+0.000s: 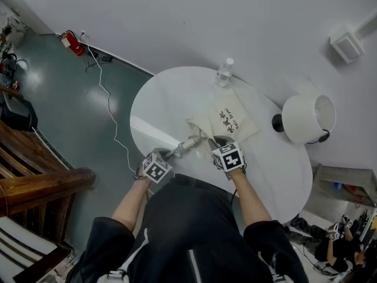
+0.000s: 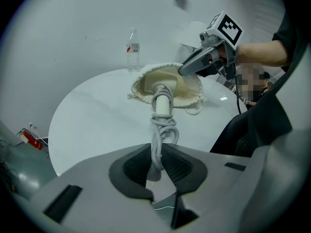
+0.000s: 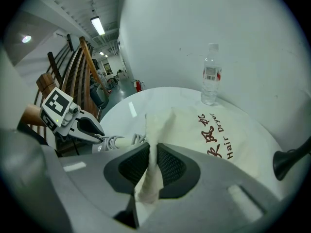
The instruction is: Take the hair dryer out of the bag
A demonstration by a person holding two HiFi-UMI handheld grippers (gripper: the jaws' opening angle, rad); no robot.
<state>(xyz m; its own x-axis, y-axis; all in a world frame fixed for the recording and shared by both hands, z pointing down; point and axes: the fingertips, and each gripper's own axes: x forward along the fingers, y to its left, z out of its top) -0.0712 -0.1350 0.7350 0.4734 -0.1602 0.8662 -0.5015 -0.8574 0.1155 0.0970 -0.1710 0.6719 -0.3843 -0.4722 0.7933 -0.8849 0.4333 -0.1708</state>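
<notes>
Left gripper (image 2: 155,166) pinches cord (image 2: 163,130); hair dryer (image 2: 163,100) mostly hidden (inside bag (image 2: 192,93)).

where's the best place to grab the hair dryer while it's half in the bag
The handle: it is the one part sticking out of the bag mouth, a straight round shaft. Come from the mouth side, jaws across it. The left gripper is shut lower, on the wound cord, which could slide; the right gripper pinches the bag's edge.
</notes>
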